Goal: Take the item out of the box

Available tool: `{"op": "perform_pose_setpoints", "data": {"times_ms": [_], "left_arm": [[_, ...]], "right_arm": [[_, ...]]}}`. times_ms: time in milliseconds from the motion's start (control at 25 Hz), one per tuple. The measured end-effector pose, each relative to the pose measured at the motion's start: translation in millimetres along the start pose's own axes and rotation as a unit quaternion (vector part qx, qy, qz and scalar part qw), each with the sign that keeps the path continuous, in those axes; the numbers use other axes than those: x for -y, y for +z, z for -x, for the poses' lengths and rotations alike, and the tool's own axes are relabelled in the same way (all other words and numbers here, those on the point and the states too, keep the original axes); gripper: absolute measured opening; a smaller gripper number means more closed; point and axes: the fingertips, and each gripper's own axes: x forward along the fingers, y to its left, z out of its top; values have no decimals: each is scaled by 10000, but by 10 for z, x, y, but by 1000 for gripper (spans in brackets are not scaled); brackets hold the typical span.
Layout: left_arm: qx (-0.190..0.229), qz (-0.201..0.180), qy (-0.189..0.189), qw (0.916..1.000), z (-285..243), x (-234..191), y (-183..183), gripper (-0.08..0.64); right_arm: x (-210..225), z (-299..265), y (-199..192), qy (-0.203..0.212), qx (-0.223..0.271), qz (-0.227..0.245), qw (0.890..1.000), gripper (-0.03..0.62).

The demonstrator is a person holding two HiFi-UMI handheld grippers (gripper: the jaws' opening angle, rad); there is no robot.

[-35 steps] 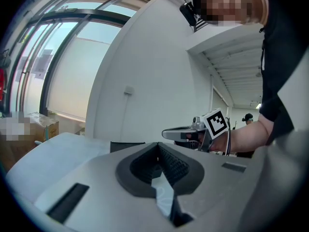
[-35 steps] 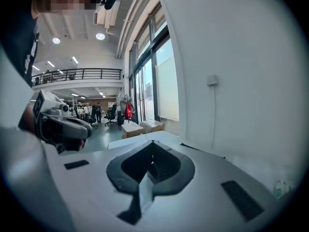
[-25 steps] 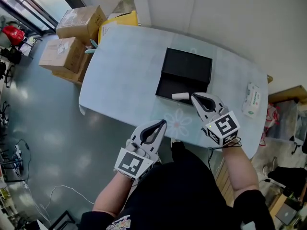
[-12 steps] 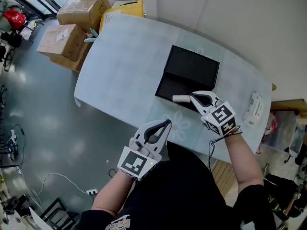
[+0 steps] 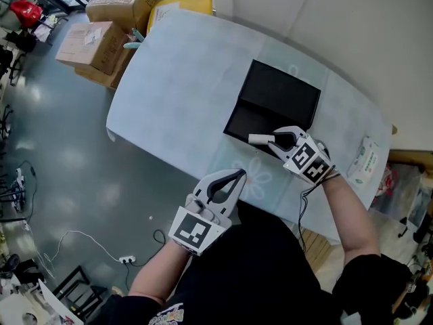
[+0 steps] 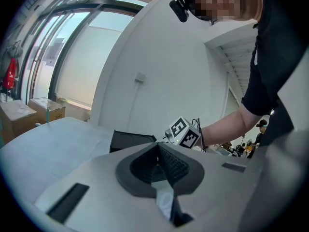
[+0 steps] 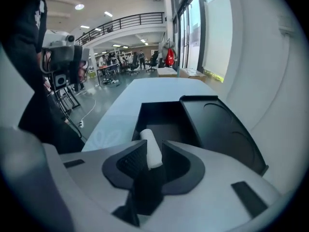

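The right gripper (image 5: 275,140) is opening its jaws, a small white cylinder (image 7: 149,148) loose between them over the near edge of the open black box (image 5: 245,119). The left gripper (image 6: 157,154) has its jaws together, empty

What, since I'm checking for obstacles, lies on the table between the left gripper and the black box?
Nothing does: in the head view only bare pale-blue table separates the left gripper from the open black box.

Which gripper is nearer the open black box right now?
Right. The right gripper is at the black box's near edge, jaws opening with a white cylinder between them. The left gripper, jaws shut, hangs by the table's near edge, clear of the box.
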Motion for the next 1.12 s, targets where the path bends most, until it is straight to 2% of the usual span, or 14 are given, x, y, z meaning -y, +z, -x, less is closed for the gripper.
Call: {"op": "perform_pose_setpoints", "data": {"times_ms": [280, 480, 760, 960, 1120], "left_arm": [[-56, 61, 70, 9999, -11, 19, -78, 9], [-40, 157, 168, 9997, -11, -5, -101, 9], [18, 206, 342, 9992, 66, -112, -120, 9], [3, 248, 405, 9989, 131, -143, -137, 9], [10, 211, 386, 9990, 165, -135, -136, 9]], "right_arm": [[10, -212, -193, 265, -776, 715, 9941, 135], [-8, -318, -305, 473, -1155, 1018, 9869, 153], [-30, -490, -371, 469, -1524, 1513, 9755, 156], [-10, -543, -419, 441, -1701, 1609, 9712, 156], [-12, -559, -438, 446, -1683, 1503, 9732, 155]]}}
